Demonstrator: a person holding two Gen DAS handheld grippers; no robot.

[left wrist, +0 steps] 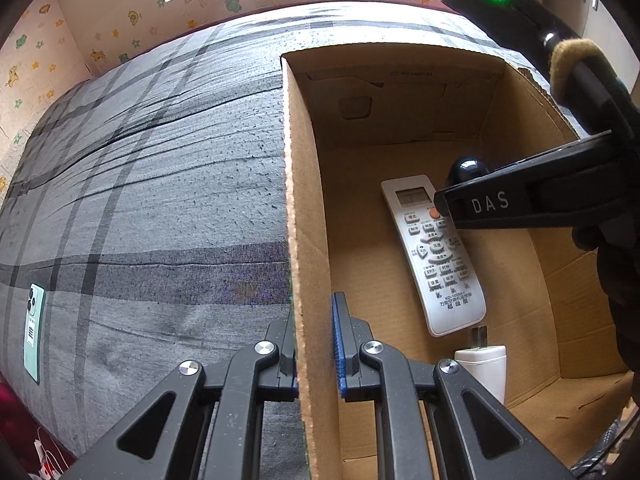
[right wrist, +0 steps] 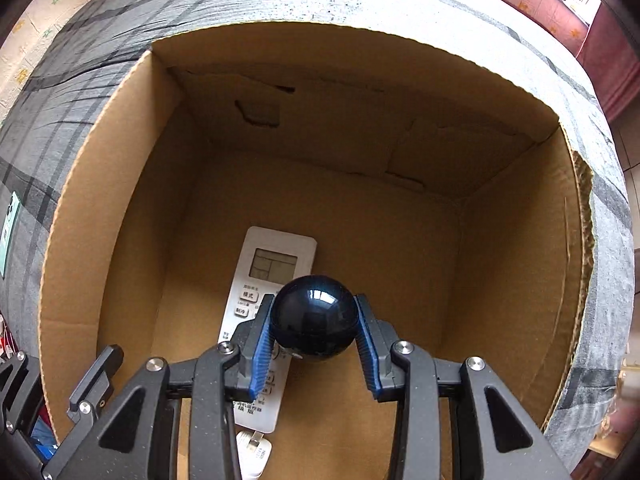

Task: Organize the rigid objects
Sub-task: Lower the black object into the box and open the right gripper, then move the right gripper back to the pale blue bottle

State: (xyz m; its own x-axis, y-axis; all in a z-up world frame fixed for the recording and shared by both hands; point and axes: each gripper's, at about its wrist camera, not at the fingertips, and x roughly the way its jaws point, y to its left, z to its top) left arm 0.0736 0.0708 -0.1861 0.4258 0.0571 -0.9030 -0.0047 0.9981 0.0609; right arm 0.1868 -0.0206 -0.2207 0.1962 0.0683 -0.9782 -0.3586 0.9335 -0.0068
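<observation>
Though hidden elsewhere — phone (left wrist: 35, 332) left-view only

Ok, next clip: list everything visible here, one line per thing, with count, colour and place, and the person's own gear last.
cardboard box: 1, brown, open-topped, standing on the bedcover
remote control: 1, white with grey buttons and one orange one, flat on the box floor
charger plug: 1, white with metal prongs, on the box floor at the remote's near end
ball: 1, glossy dark blue, above the remote, inside the box
phone: 1, mint green, back up, on the bedcover left of the box
bedcover: 1, grey with dark plaid stripes, under everything
left gripper: 1, black with blue pads, shut on the box's left wall
right gripper: 1, black with blue pads, shut on the ball
</observation>
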